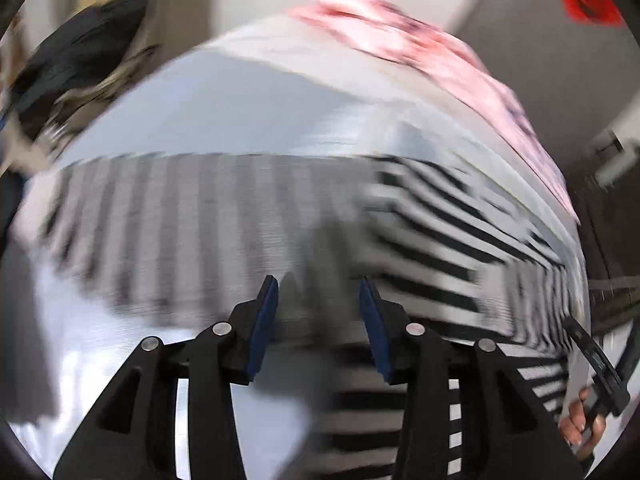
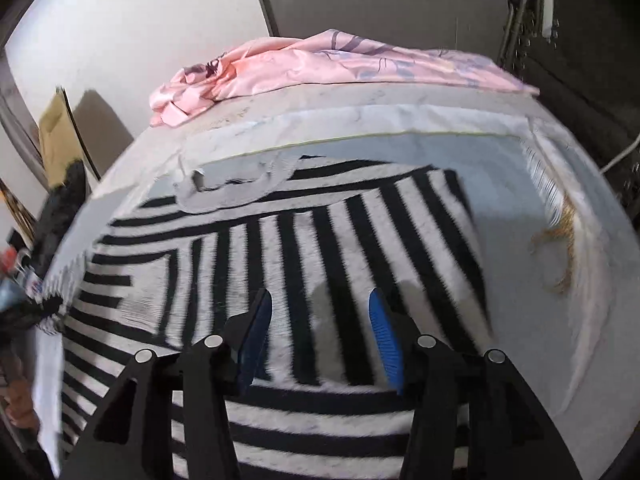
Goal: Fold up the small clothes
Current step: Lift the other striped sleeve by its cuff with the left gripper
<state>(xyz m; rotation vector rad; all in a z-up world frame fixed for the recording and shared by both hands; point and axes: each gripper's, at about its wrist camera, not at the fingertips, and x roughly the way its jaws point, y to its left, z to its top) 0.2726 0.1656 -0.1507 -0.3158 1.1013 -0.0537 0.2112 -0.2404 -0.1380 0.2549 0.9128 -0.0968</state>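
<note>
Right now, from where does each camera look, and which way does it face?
Left wrist: sits behind the open left tongs, facing across the striped shirt; a hand shows at right.
Right wrist: sits behind the open right tongs, facing the shirt's collar.
Shared: the striped shirt and the pink cloth.

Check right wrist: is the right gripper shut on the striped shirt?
No. The right gripper is open, its blue pads apart above the striped shirt, clamping nothing.

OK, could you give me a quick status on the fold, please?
Left tongs open, empty. Right tongs open, over the striped top. Top lies partly folded on the table. Pink cloth at far edge, clear of it.
</note>
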